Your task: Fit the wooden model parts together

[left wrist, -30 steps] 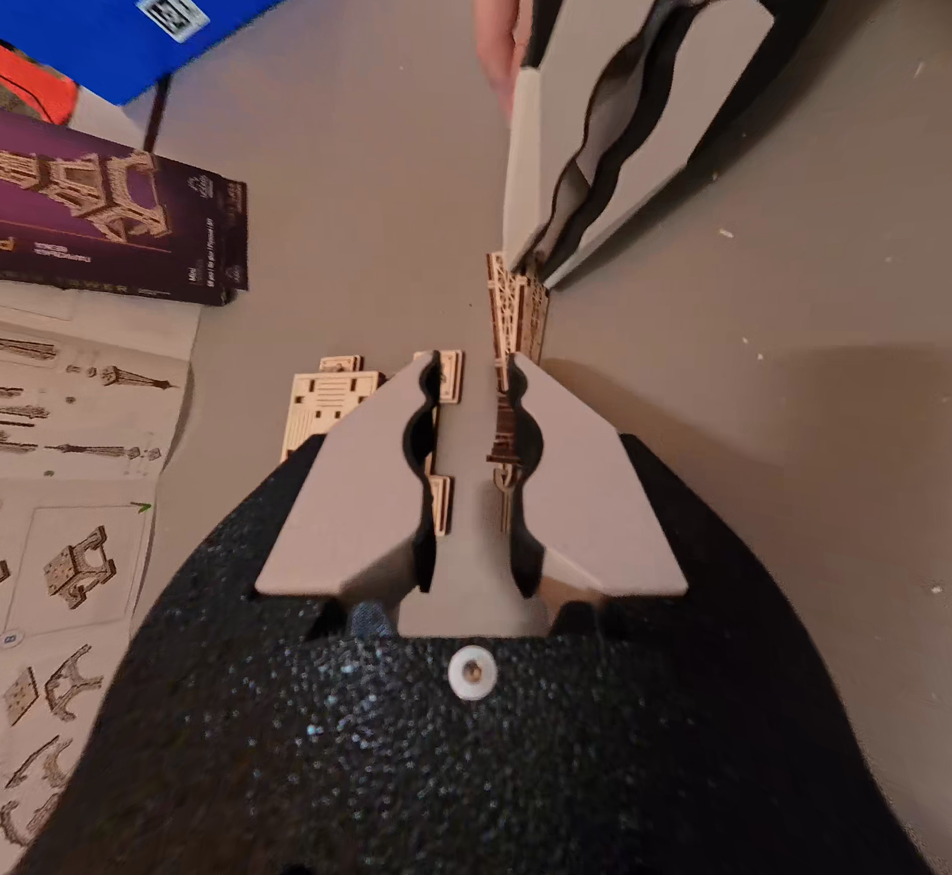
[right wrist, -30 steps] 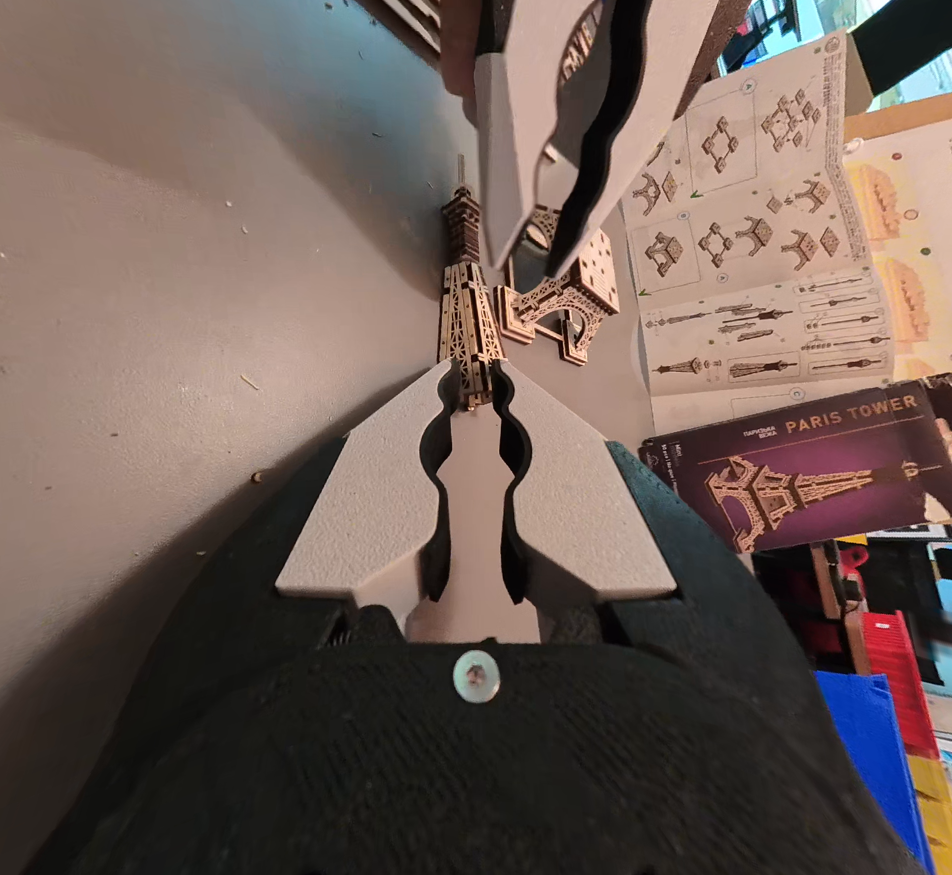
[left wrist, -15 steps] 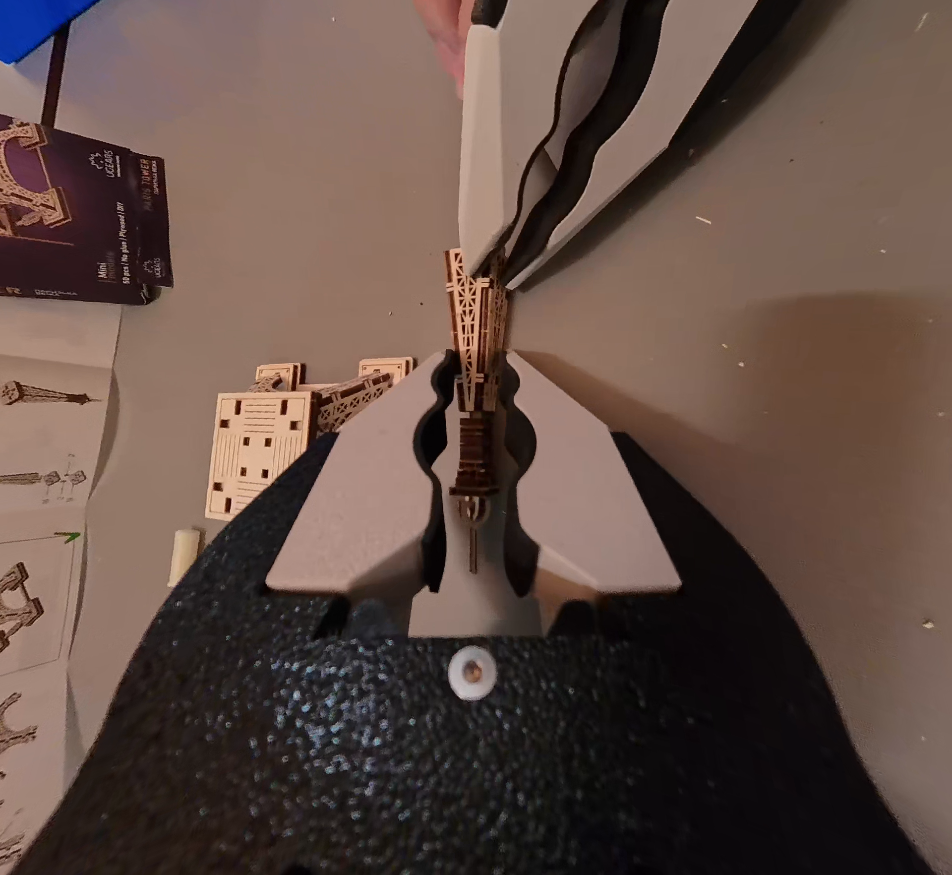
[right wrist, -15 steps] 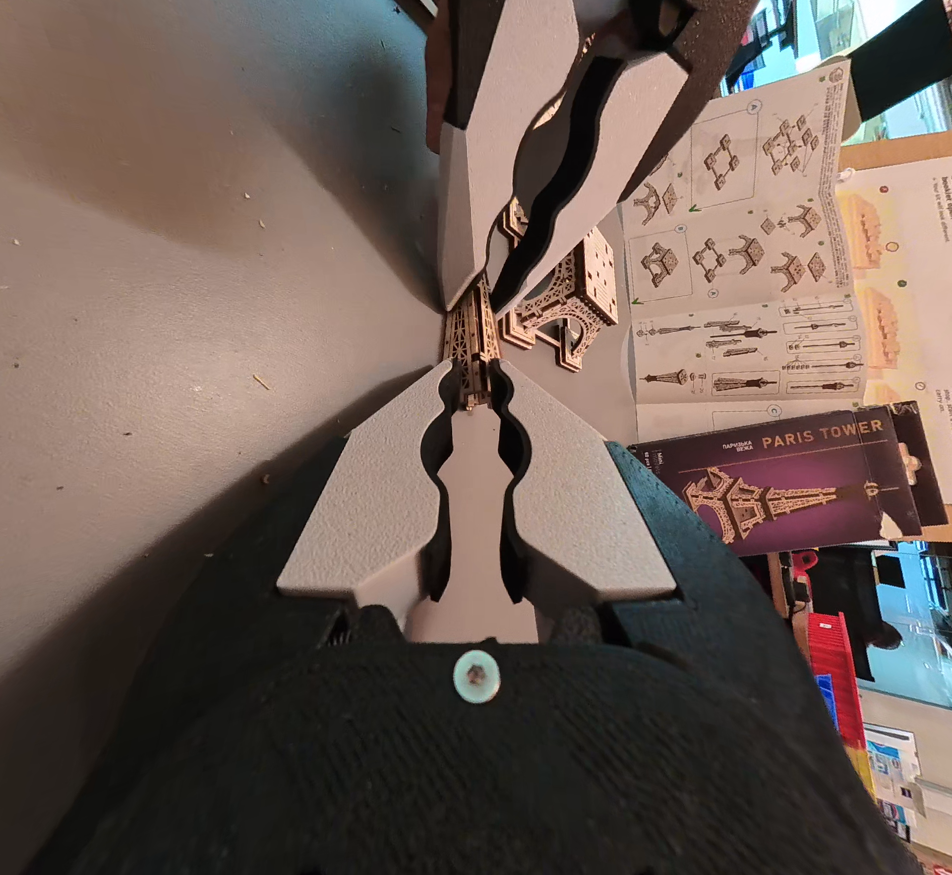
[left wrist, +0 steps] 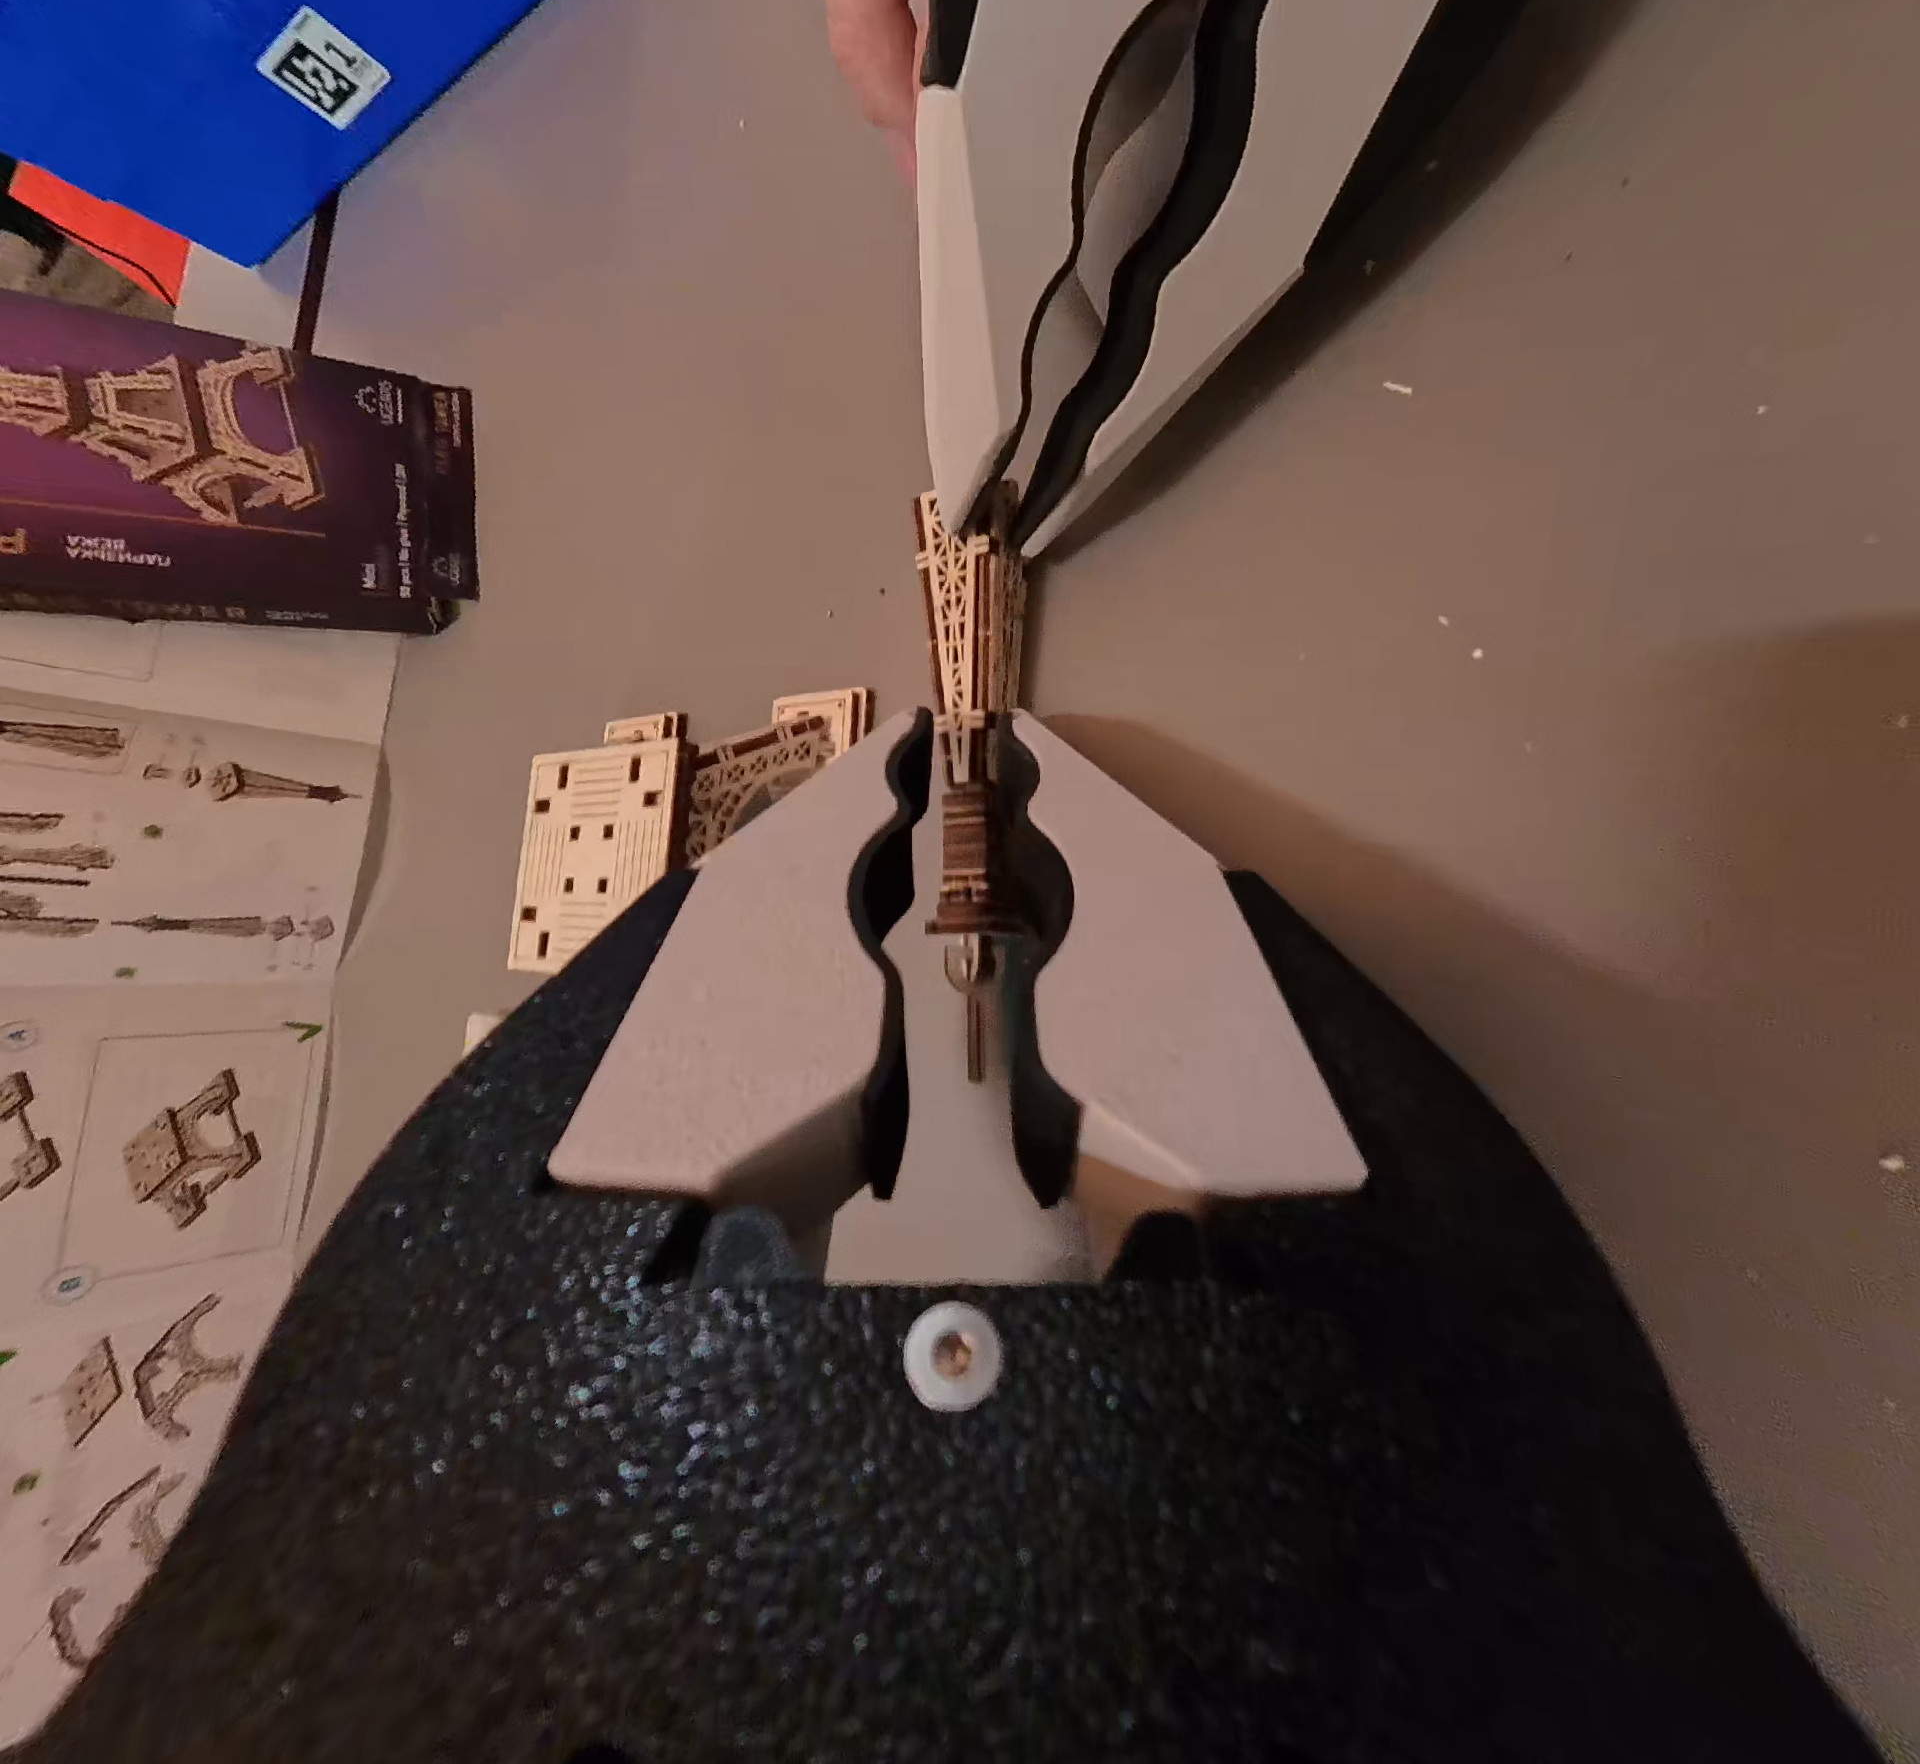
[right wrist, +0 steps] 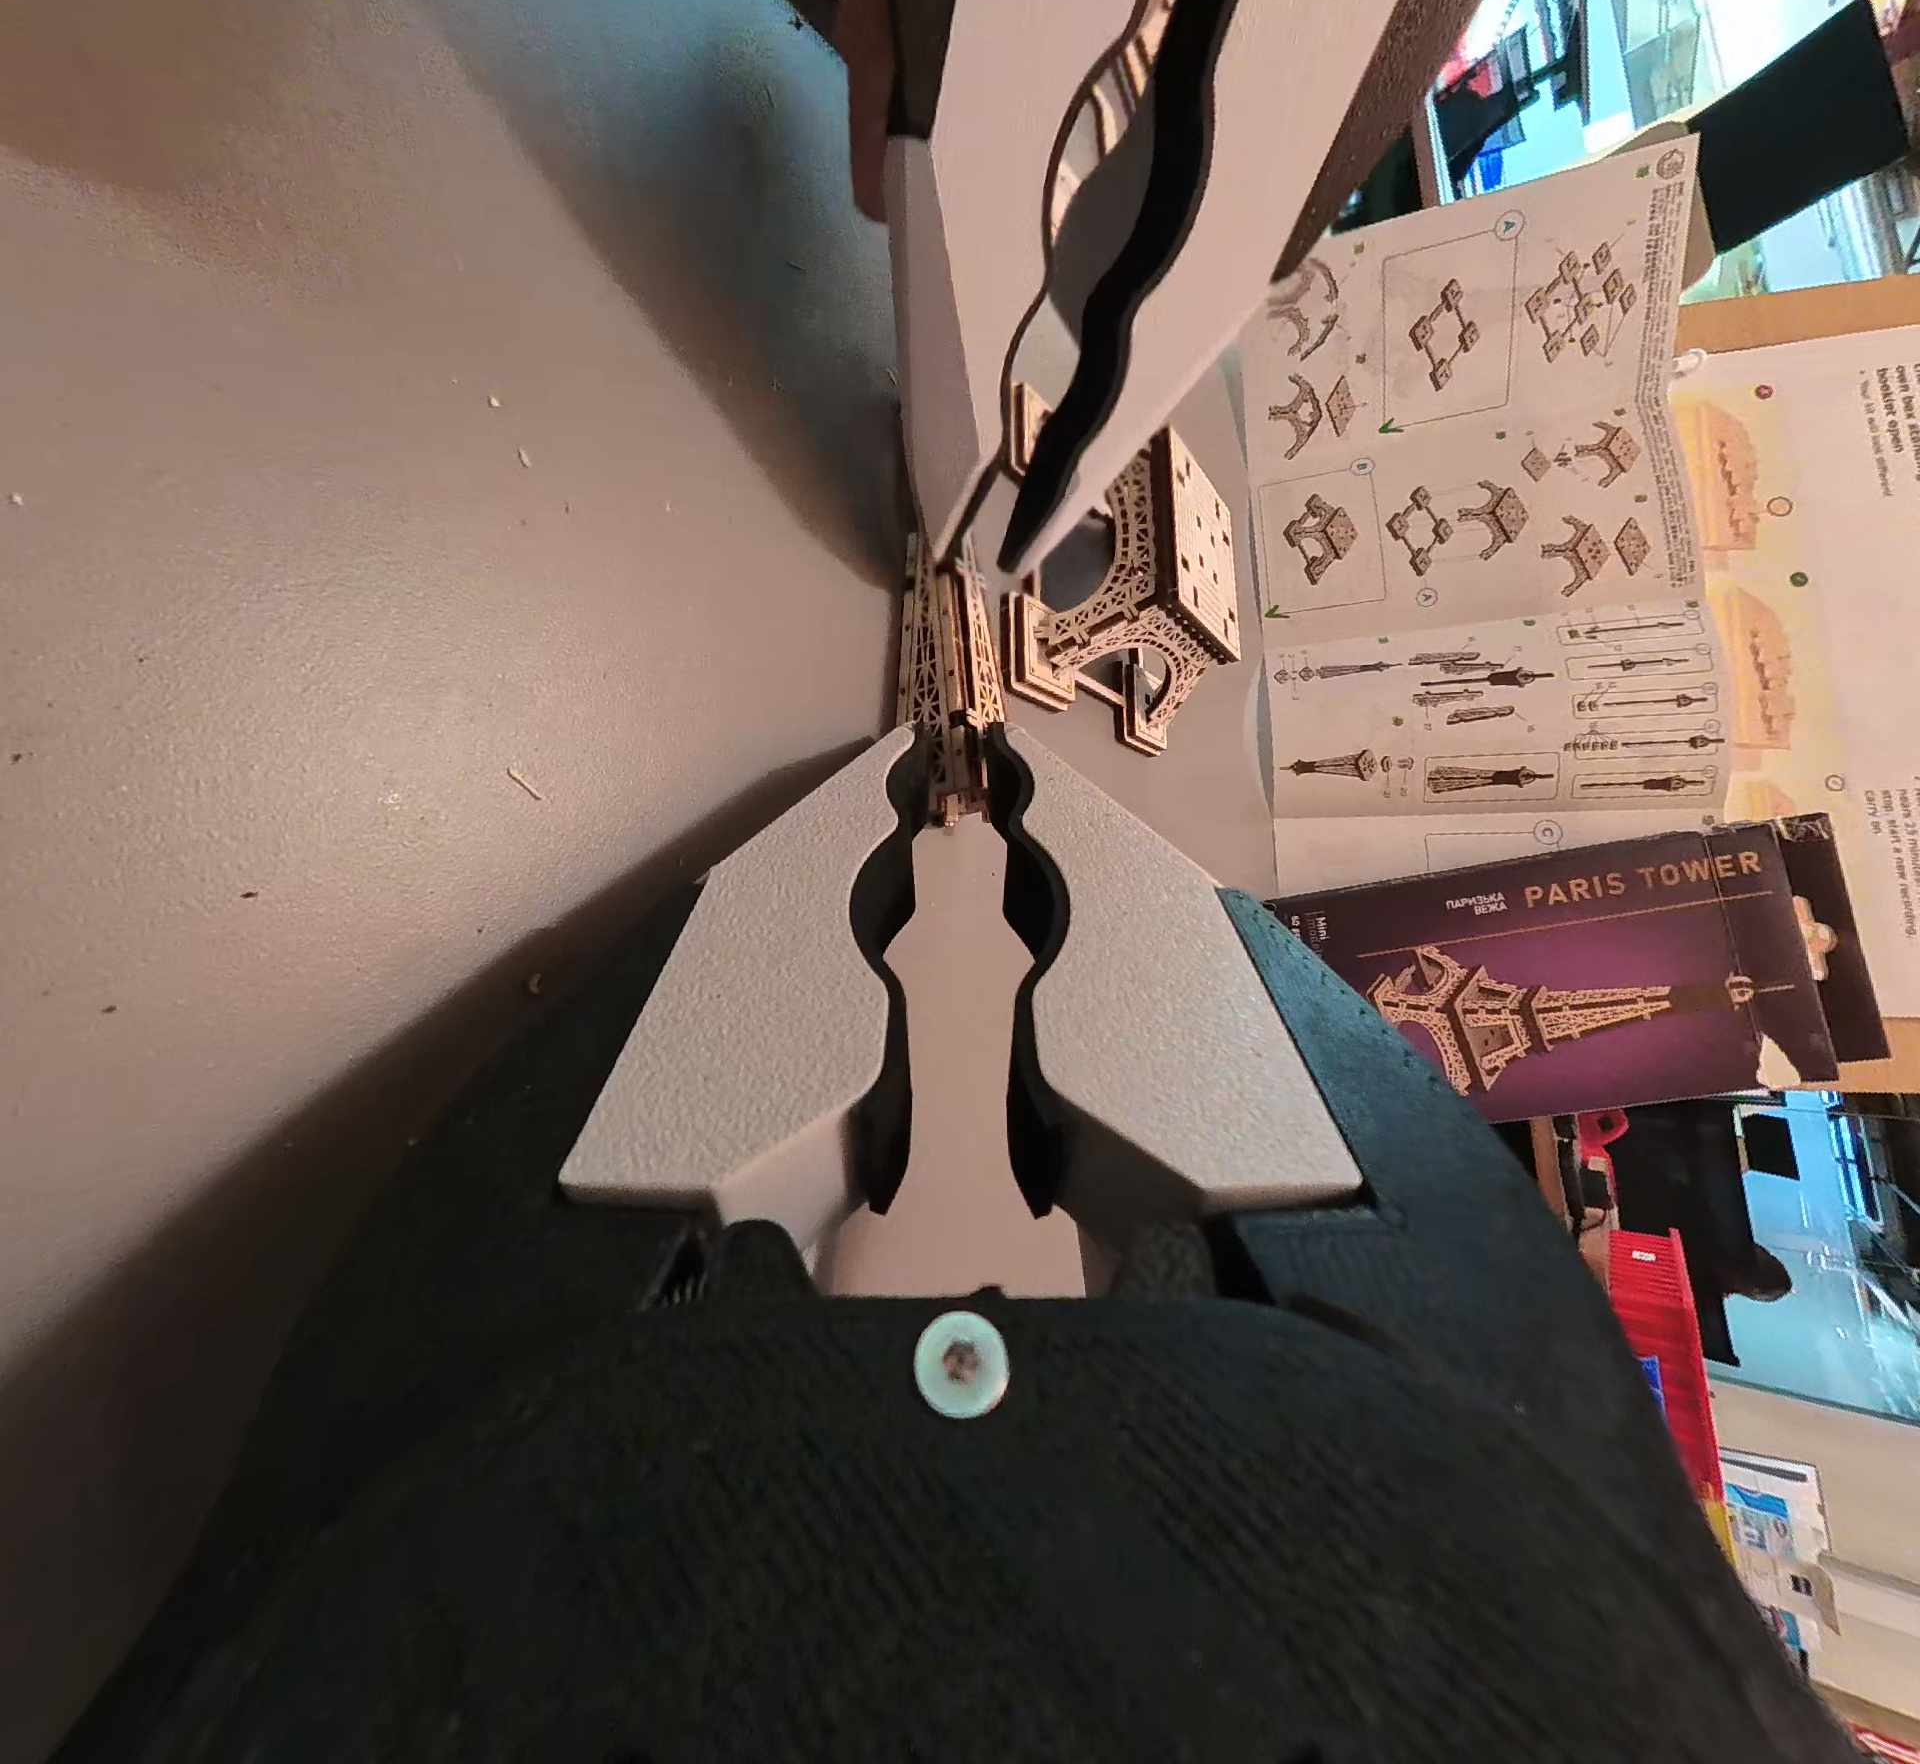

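Grey surface [left wrist: 1455, 883] bearing an illustrated instruction sheet [right wrist: 1475, 509] and a purple kit box [right wrist: 1558, 976], both printed, wording not given. Arched tower base [right wrist: 1132, 602] lies assembled but separate. Tapered wooden spire [left wrist: 971, 634], seemingly complete, is clenched at its wide end by the right tongs [right wrist: 951, 753] and at its narrow end by the left tongs [left wrist: 971, 727]; joining spire to base remains.

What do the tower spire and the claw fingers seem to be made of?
Tower spire: thin pale plywood, apparently laser-cut, given its lattice holes and dark brown edges. Fingers: matte grey with a grainy surface, probably printed or coated plastic; the pictures cannot settle this.
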The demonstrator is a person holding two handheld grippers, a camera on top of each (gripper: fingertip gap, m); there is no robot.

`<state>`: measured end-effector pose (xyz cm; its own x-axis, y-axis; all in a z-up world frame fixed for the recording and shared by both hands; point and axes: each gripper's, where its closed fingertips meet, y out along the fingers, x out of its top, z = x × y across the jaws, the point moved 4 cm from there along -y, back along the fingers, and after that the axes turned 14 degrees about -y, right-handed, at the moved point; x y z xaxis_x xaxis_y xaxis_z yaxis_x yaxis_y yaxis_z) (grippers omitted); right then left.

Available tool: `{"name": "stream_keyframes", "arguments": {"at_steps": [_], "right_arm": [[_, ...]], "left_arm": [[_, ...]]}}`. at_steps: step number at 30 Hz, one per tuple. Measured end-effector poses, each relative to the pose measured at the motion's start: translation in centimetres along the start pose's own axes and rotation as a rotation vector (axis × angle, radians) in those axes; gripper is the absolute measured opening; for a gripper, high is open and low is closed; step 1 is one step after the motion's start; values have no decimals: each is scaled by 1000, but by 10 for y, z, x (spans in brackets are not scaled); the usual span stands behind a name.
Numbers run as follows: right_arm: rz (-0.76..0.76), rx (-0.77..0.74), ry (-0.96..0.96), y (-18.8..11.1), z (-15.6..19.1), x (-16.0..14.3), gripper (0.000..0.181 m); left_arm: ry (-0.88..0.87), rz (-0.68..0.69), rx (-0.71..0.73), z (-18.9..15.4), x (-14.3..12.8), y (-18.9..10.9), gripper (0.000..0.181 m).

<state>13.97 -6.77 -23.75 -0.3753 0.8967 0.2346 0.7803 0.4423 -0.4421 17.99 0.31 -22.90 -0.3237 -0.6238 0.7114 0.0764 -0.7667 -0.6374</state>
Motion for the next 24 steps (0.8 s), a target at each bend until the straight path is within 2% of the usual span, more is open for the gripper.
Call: {"name": "stream_keyframes", "arguments": {"at_steps": [5,14,24], "right_arm": [[2,0,-4,2,-1,0,9],[4,1,3,4,-1,-1,9],[5,1,4,5,-2,-1,9]], "left_arm": [[-2,21,-15,-1,-6,-2,2],[-1,51,-67,1,-3,0,1],[39,105,-62,-2,2,2,0]]}}
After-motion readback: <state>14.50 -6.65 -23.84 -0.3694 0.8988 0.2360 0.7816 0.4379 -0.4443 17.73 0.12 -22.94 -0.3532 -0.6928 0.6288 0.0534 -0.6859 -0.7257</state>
